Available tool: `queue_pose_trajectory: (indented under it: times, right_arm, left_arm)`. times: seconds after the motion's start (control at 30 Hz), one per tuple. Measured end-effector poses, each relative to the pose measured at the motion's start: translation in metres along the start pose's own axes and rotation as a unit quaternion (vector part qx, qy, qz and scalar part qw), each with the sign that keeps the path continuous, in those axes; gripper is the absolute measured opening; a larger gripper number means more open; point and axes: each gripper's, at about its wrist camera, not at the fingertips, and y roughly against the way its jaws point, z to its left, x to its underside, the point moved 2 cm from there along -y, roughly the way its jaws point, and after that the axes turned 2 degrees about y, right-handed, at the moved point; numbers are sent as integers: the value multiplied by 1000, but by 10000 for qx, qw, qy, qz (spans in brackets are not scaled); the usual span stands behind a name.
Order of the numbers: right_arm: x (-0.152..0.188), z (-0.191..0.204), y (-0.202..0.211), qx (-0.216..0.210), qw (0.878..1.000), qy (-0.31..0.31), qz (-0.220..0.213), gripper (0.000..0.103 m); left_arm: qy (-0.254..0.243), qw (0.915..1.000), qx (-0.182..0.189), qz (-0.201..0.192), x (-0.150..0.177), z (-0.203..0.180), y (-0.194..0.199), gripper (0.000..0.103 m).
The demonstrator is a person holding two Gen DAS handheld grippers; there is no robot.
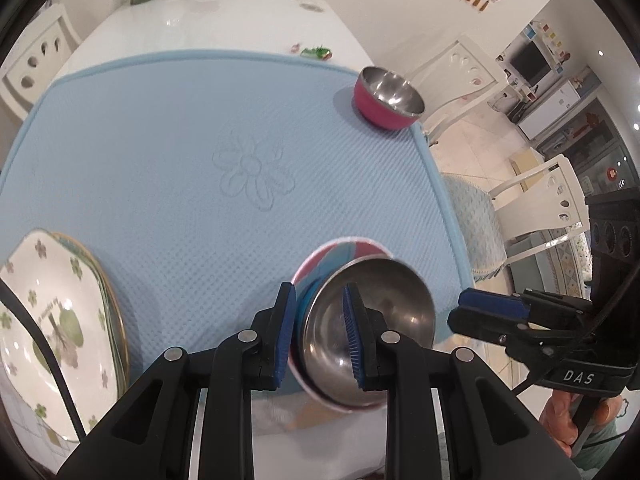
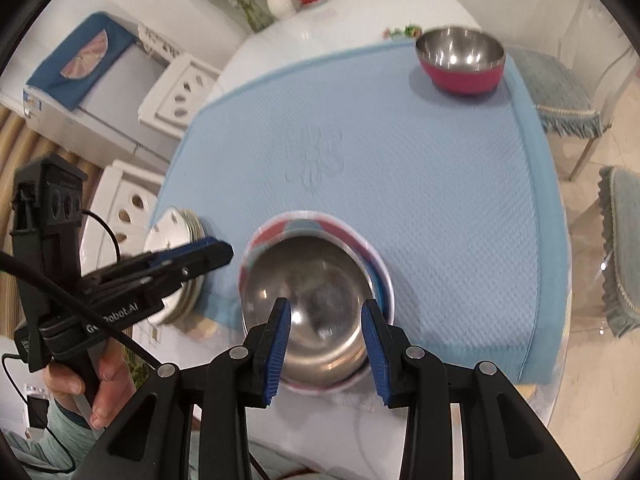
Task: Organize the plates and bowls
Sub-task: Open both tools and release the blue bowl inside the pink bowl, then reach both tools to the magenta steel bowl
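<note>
**Both grippers over the nested bowls, neither holding them**

A round stainless-steel bowl (image 1: 380, 308) sits nested inside a slightly wider pink-and-blue bowl with a white rim (image 1: 332, 252). The pair stands on the near edge of a pale blue quilted mat (image 1: 200, 140) that covers this end of a glossy white table (image 1: 208, 20).

The left gripper (image 1: 320, 292) points steeply down at the pair. Its blue ribbed pads (image 1: 286, 336) are only narrowly parted, with nothing clasped between them. In the right wrist view its tip (image 2: 224, 250) lies just beside the left rim of the nested bowls, and whether it touches them is not clear.

The right gripper (image 2: 327, 304) is also slightly parted and empty. The steel bowl (image 2: 308, 280) shows in the gap between its fingers. From the left wrist view its tip (image 1: 460, 306) is just off the right side of the bowls, clear of the rim.

A hand grips each handle: the left hand (image 2: 100, 392) and the right hand (image 1: 560, 416).

At the mat's near left edge lies a stack of white scalloped plates with green clover prints (image 1: 52, 328). On the far right corner of the mat, well apart from the nested pair, stands a magenta bowl with a steel lining (image 1: 388, 100), upright and empty.
</note>
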Motion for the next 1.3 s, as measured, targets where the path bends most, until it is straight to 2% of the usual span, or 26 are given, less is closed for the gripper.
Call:
queue_pose_trajectory:
  times: [0.07, 0.13, 0.2, 0.33, 0.4, 0.53, 0.7, 1.0, 1.3]
  right_arm:
    - [-7, -4, 9, -81, 9996, -131, -245, 38]
    - [-17, -8, 16, -217, 9982, -329, -461, 57]
    - [-23, -17, 26, -329, 9953, -567, -714, 60]
    - [-41, -37, 32, -658, 9873, -1122, -915, 61]
    - [-54, -53, 35, -716, 9823, -1405, -1007, 61]
    - [-81, -80, 42, -494, 9770, -1699, -1192, 61]
    - [-114, -103, 44, -326, 9724, -1882, -1343, 61]
    - [-168, -161, 8, 108, 9654, -2275, -1266, 61]
    - [-206, -211, -47, 337, 9595, -2628, -959, 61]
  left_arm:
    - [-64, 10000, -19, -62, -9, -3, 2, 22]
    - [-138, 9998, -53, -134, -20, -6, 4, 30]
    - [-201, 9995, -95, -244, -33, -9, 6, 32]
    - [-403, 9986, -78, -347, -64, -19, 6, 34]
    - [-505, 9981, 10, -363, -83, -25, 2, 38]
    - [-648, 9970, 190, -390, -122, -36, -10, 46]
    - [-826, 9955, 300, -344, -168, -49, -38, 46]
    - [-569, 9955, 724, 229, -237, -58, -129, 46]
    - [-262, 9925, 930, 746, -259, -55, -202, 43]
